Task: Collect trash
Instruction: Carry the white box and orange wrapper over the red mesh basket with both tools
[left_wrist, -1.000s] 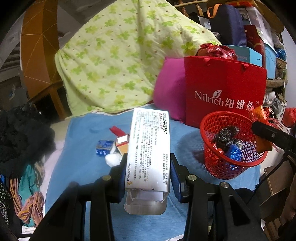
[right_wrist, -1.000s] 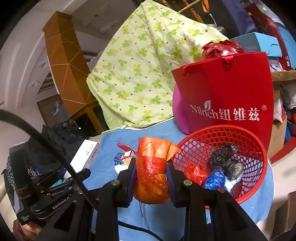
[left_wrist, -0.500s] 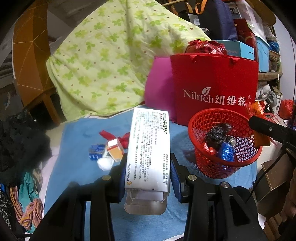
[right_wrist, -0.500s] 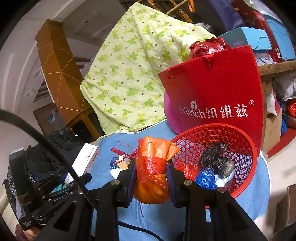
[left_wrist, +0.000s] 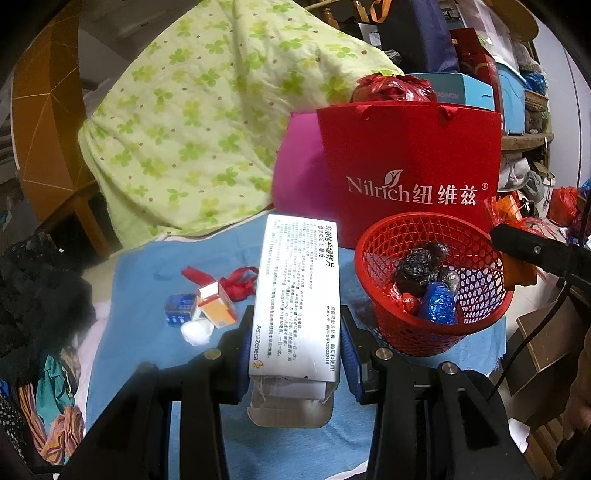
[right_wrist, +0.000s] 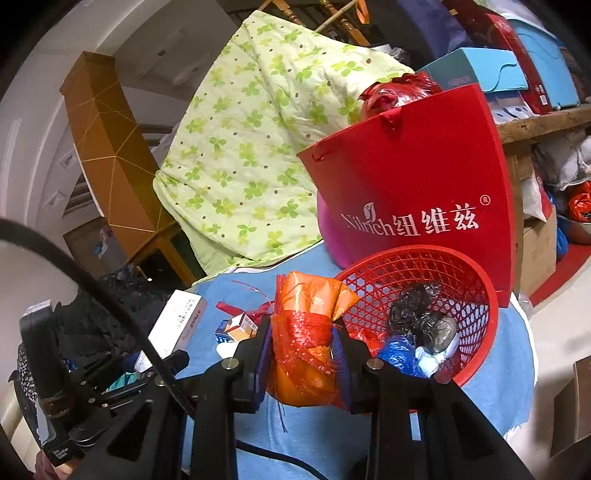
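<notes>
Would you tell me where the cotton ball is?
In the left wrist view, the cotton ball lies on the blue cloth, left of the gripped white box, beside small cartons.

Red basket (left_wrist: 402, 236) mouth open above — tall red bag (left_wrist: 410, 155) seemingly touching behind.

Dim indoor light; heavy fisheye bending; dark vignetted corners; soft edges.

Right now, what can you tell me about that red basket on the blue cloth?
The red basket is round, open-topped mesh, plastic by its look, standing upright on the blue cloth just in front of the red paper bag. Inside lie crumpled black bags, a blue wrapper and a red scrap. No gripper touches it.
</notes>
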